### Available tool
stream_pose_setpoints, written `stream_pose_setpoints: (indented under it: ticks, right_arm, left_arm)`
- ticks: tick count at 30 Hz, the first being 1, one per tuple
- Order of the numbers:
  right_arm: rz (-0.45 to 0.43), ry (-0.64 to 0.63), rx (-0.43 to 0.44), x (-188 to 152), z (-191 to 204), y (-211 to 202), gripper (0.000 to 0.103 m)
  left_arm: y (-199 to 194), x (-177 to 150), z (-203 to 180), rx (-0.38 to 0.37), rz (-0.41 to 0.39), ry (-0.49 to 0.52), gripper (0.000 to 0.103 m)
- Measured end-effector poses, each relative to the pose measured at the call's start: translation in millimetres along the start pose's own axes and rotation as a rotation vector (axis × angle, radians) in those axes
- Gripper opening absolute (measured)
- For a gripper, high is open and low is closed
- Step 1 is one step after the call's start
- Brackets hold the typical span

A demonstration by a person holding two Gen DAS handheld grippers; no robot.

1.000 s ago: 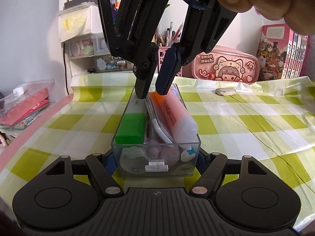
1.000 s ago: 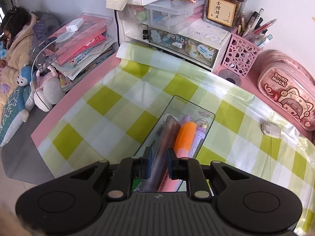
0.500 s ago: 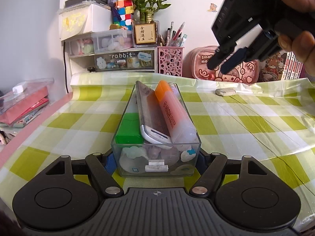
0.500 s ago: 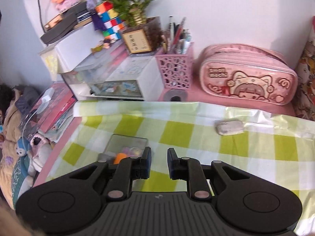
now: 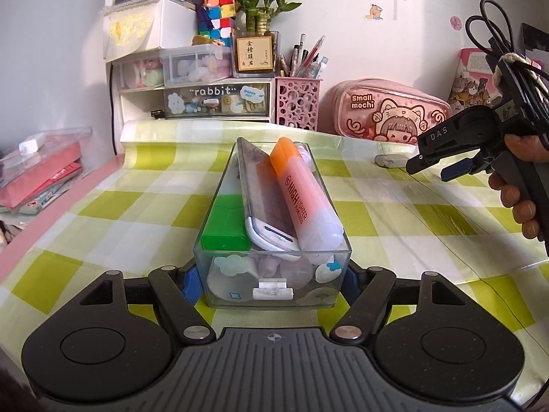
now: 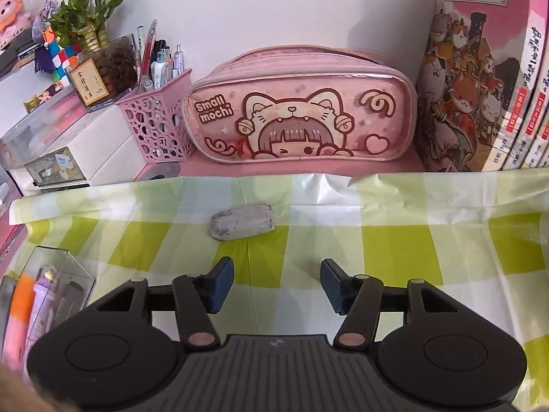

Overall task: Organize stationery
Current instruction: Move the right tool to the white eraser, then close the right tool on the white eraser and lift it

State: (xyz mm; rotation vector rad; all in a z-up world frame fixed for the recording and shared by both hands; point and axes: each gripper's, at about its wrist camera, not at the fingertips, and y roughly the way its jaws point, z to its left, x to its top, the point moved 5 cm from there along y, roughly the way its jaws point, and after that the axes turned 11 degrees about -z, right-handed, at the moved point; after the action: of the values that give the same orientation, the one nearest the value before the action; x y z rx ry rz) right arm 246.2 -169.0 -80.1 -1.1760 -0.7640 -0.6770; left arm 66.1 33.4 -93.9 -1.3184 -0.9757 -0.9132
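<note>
My left gripper (image 5: 271, 274) is shut on the near end of a clear plastic box (image 5: 272, 288) that rests on the checked cloth. The box holds an orange highlighter (image 5: 302, 195), a green item (image 5: 224, 226) and a flat silver-edged case (image 5: 264, 199). My right gripper (image 6: 276, 286) is open and empty above the cloth, a little short of a grey worn eraser (image 6: 242, 221). The right gripper also shows in the left wrist view (image 5: 432, 170), near the eraser (image 5: 391, 160). The box's corner shows in the right wrist view (image 6: 65, 267).
A pink "Small mochi" pencil case (image 6: 298, 116), a pink pen holder (image 6: 158, 127), a white drawer unit (image 5: 195, 92) and upright books (image 6: 487, 79) line the back. Folders (image 5: 37, 168) lie off the left table edge.
My right gripper has lifted out of the box, swung right toward the eraser and opened wide. The left gripper and the box have not moved.
</note>
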Motion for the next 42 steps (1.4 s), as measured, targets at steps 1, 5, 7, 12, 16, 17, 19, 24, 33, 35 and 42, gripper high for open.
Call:
stream_pose_setpoints:
  ticks: [1, 5, 7, 12, 16, 17, 19, 24, 33, 35, 42]
  right_arm:
    - [-0.005, -0.029, 0.013, 1.4, 2.0, 4.3, 0.047]
    - [-0.039, -0.247, 0.029, 5.9, 11.9, 26.2, 0.049]
    - [-0.062, -0.326, 0.076, 8.7, 14.1, 32.3, 0.050]
    - [-0.080, -0.459, 0.206, 13.4, 18.3, 41.3, 0.050]
    - [-0.074, -0.440, 0.281, 12.4, 16.9, 43.1, 0.044]
    - [-0.073, -0.417, 0.288, 11.3, 15.1, 41.7, 0.036]
    - [-0.078, -0.379, 0.298, 7.2, 13.4, 37.3, 0.029]
    - [-0.069, -0.385, 0.352, -8.7, 25.0, 11.8, 0.018]
    - [-0.103, -0.288, 0.269, -3.2, 33.7, 15.8, 0.031]
    - [-0.086, -0.241, 0.245, -4.3, 36.6, 23.2, 0.030]
    - [-0.162, -0.149, 0.135, -4.4, 43.3, -6.9, 0.012]
  left_arm:
    - [0.9, 0.4, 0.5, -0.001, 0.002, -0.001, 0.073]
    - [3.3, 2.4, 0.8, -0.004, 0.012, 0.000, 0.073]
    - [4.8, 3.6, 1.6, -0.009, 0.019, -0.001, 0.073]
    - [9.6, 5.6, 2.3, -0.014, 0.029, 0.004, 0.073]
    - [12.9, 6.4, 2.0, -0.016, 0.032, 0.006, 0.073]
    - [13.2, 6.4, 1.7, -0.015, 0.032, 0.006, 0.073]
    - [13.2, 5.9, 0.5, -0.011, 0.028, 0.011, 0.073]
    - [12.6, 4.9, -0.3, -0.008, 0.019, 0.015, 0.073]
    - [11.1, 4.4, 0.5, -0.011, 0.008, 0.015, 0.073]
    - [11.1, 4.5, 0.3, -0.011, 0.006, 0.016, 0.073]
    - [11.2, 4.8, 0.9, -0.014, 0.001, 0.015, 0.073]
